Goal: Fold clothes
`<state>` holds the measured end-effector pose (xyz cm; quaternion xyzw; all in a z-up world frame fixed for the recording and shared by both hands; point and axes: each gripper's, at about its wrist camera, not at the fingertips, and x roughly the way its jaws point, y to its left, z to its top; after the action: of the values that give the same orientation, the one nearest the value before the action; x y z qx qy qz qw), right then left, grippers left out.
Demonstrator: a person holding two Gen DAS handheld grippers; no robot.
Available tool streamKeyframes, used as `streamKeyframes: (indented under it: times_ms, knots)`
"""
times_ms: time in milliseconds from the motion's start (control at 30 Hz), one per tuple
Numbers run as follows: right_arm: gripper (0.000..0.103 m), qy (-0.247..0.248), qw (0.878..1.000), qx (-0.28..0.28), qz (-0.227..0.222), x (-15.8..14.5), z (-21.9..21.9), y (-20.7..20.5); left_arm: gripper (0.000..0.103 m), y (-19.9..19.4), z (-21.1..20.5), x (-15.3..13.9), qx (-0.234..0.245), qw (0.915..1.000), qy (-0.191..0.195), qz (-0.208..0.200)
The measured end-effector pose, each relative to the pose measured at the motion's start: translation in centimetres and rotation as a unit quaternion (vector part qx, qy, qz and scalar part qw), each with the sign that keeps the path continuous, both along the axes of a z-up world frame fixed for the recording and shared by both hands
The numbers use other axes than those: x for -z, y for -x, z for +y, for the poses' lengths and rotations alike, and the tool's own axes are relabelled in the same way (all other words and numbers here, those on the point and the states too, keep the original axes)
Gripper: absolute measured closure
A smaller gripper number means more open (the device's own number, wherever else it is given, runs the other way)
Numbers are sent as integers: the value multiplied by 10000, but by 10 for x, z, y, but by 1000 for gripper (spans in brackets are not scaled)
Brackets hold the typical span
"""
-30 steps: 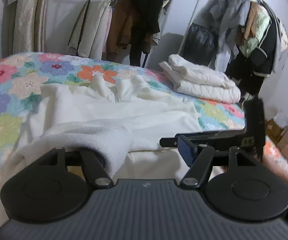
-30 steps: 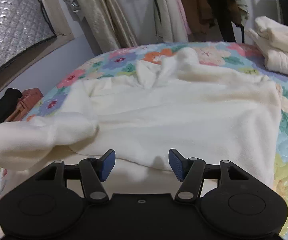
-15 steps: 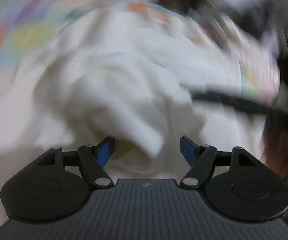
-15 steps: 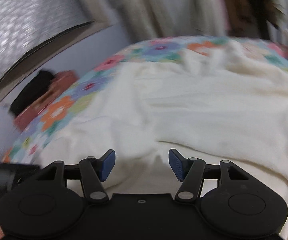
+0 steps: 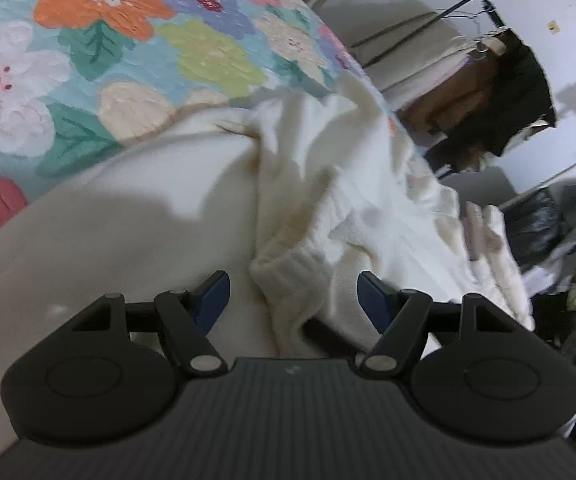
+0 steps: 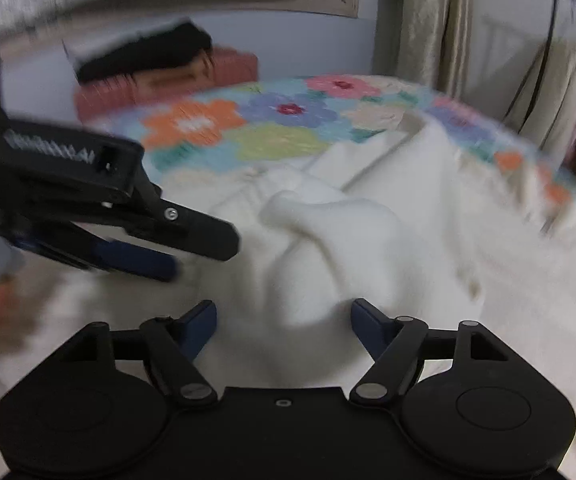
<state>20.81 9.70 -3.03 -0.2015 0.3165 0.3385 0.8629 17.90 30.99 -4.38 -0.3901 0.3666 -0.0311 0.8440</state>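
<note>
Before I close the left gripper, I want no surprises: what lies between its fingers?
In the left wrist view, the ribbed cuff of the white sweater lies between the open fingers of the left gripper; nothing else.

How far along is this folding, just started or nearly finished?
Roughly midway. One sleeve already lies folded across the cream sweater on the floral quilt. Nothing is gripped: the left tongs and right tongs both stand open. The body is still spread out, unfolded.
</note>
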Motion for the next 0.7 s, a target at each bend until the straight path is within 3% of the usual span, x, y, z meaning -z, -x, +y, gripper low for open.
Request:
streamKeyframes:
  times_ms: [33, 67, 167, 233, 333, 400, 433, 533, 600, 633, 700]
  knots:
    - [58, 14, 9999, 38, -101, 1, 1, -1, 34, -1, -2, 2, -21, 9999, -100, -4]
    - [83, -84, 9999, 126, -2, -1, -1, -6, 34, -1, -4, 2, -27, 9997, -230, 7]
    - [87, -731, 9954, 556, 264, -19, -27, -25, 35, -3, -8, 4, -47, 9983, -575, 83]
    - [87, -1115, 9895, 903, 145, -39, -53, -33, 35, -7, -10, 7, -41, 9974, -699, 139]
    - [88, -1629, 9752, 1369, -604, -81, -101, -30, 36, -10, -13, 6, 12, 9956, -899, 265]
    - [88, -1952, 9585, 1718, -1167, -105, -143, -12, 36, -11, -14, 6, -11, 9951, -938, 301]
    - [88, -2188, 9490, 1908, -1230, -108, -166, -1, 36, -12, -14, 6, -31, 9952, -934, 300]
    - [88, -2720, 9209, 2668, -819, -81, -225, 19, 36, -13, -14, 6, -54, 9953, -928, 254]
    - [87, -2659, 9134, 3083, -62, -46, -247, 9, 35, -11, -11, 6, -122, 9966, -795, 153]
    - [87, -2822, 9022, 3239, 399, -30, -260, 3, 35, -10, -9, 5, -173, 9975, -687, 87]
    - [82, -3316, 8686, 3485, 1189, -2, -284, -5, 35, -10, -5, 3, -223, 9989, -402, -120]
